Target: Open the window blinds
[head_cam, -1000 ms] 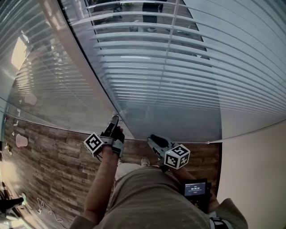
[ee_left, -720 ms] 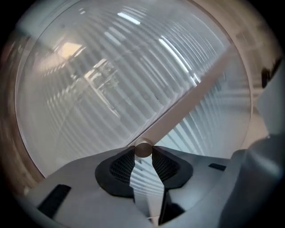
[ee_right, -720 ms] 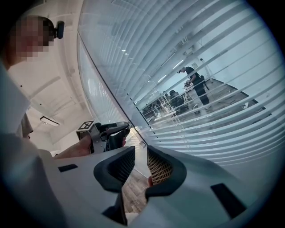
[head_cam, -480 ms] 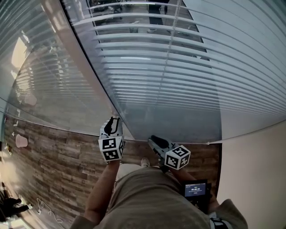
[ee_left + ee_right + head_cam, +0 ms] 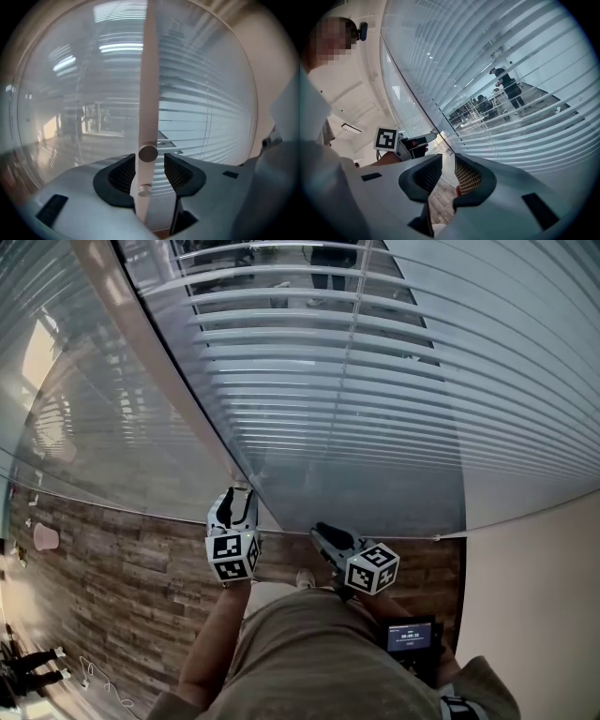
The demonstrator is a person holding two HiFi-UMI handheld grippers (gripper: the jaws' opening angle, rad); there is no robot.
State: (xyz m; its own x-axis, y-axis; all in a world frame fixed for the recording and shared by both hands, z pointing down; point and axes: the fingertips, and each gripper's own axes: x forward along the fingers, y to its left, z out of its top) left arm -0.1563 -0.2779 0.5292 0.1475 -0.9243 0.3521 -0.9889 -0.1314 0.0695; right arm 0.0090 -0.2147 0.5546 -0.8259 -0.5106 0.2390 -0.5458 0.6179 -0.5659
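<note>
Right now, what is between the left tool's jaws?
The wand stands there, as the left gripper view shows. The left tool has just been opening its jaws, which don't squeeze it.

A white rod (image 5: 149, 84) runs off the top of the left gripper view. The blinds (image 5: 375, 381) are cut off at the head view's top and right edges. A person (image 5: 507, 86) behind them is too small to make out, and a waist-level screen (image 5: 410, 636) is unreadable.

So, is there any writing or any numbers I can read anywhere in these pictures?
Screen at the person's waist: digits, too small to read.
Left marker cube and right marker cube: black-and-white patterns only, no words.
Nothing else carries text.
</note>
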